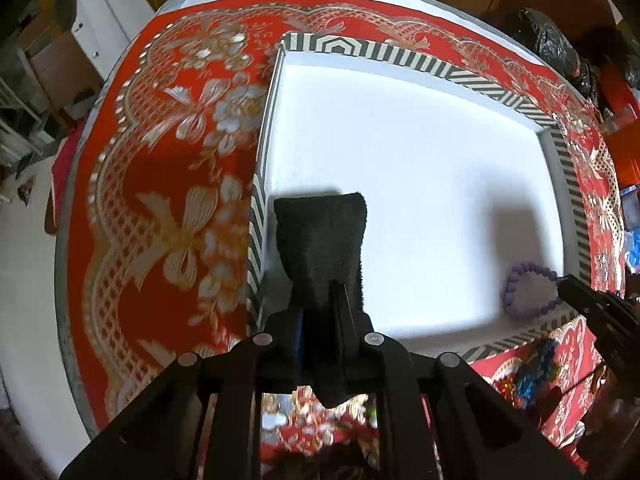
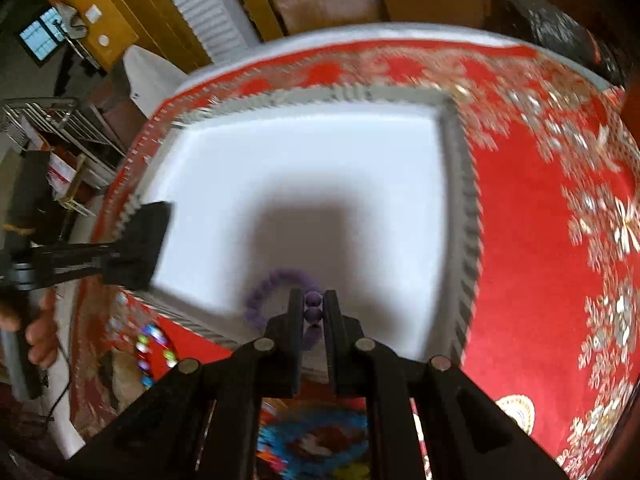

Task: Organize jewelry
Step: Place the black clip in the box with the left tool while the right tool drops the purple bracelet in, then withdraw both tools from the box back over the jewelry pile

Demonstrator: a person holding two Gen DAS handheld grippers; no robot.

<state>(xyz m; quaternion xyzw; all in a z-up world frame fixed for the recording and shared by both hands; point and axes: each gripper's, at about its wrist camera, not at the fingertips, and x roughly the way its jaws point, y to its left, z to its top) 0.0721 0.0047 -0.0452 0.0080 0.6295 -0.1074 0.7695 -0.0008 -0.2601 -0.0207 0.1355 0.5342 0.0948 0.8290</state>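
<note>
The right hand-held gripper point(image 2: 313, 309) points steeply down, its jaws closed on the purple bead bracelet point(image 2: 272, 284) over the near edge of the white-lined striped box point(image 2: 466, 208). Only its view shows the person's hand point(image 2: 38, 338) on the other handle. The left hand-held gripper point(image 1: 320, 240) is closed on a black cloth pouch point(image 1: 322, 232) at the box's left wall. The left view alone shows sharply the red floral desk cloth point(image 1: 160, 184).
</note>
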